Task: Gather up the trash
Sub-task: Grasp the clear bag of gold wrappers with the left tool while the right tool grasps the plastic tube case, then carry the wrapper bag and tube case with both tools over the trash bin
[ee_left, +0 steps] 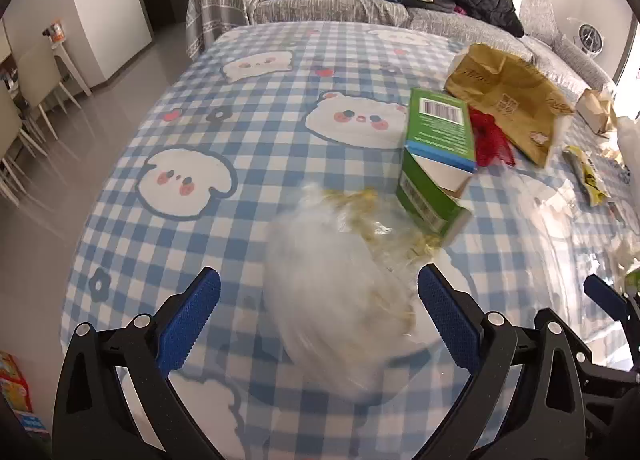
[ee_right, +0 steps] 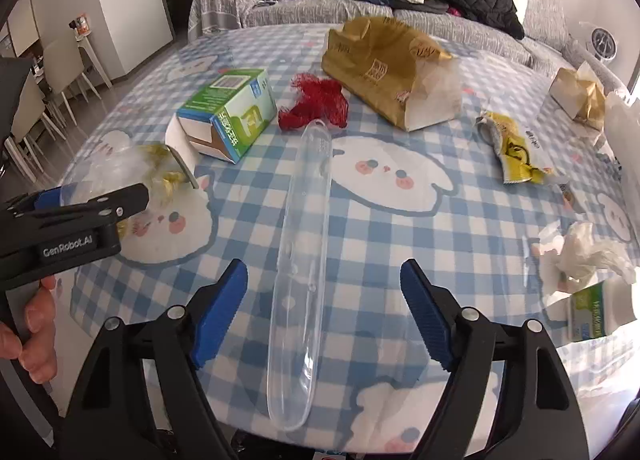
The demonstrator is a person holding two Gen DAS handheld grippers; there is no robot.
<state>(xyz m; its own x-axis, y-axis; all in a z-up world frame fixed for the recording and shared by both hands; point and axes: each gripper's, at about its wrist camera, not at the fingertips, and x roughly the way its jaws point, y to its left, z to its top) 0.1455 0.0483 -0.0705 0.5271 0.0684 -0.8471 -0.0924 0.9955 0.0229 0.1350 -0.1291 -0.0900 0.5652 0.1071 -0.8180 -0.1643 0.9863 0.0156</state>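
Taking the green carton (ee_right: 228, 116) as the landmark, the clear plastic bag (ee_left: 340, 300) with yellowish scraps inside lies just left of and in front of it, on the checked tablecloth (ee_right: 400, 228). That bag looks light, limp and slick; it would likely crumple under any squeeze, so gathering a bunched fold near its top seems the safer hold. The left gripper (ee_left: 320, 320) straddles it with its jaws wide; the blue pads stand on either side of the blurred bag, and I cannot tell whether they touch the film.

To the right of the carton, past the red mesh net (ee_right: 316, 104), a long clear plastic tray (ee_right: 304, 260) runs toward the table's near edge. It appears stiff, thin and smooth, probably light and prone to slipping or cracking; pinching across its narrow width near the close end looks best. The right gripper (ee_right: 324, 312) has its jaws fairly wide either side of the tray, with visible gaps, gripping nothing.

Farther right of the carton lie a brown paper bag (ee_right: 384, 72), a yellow wrapper (ee_right: 516, 156) and crumpled tissue (ee_right: 584, 252).
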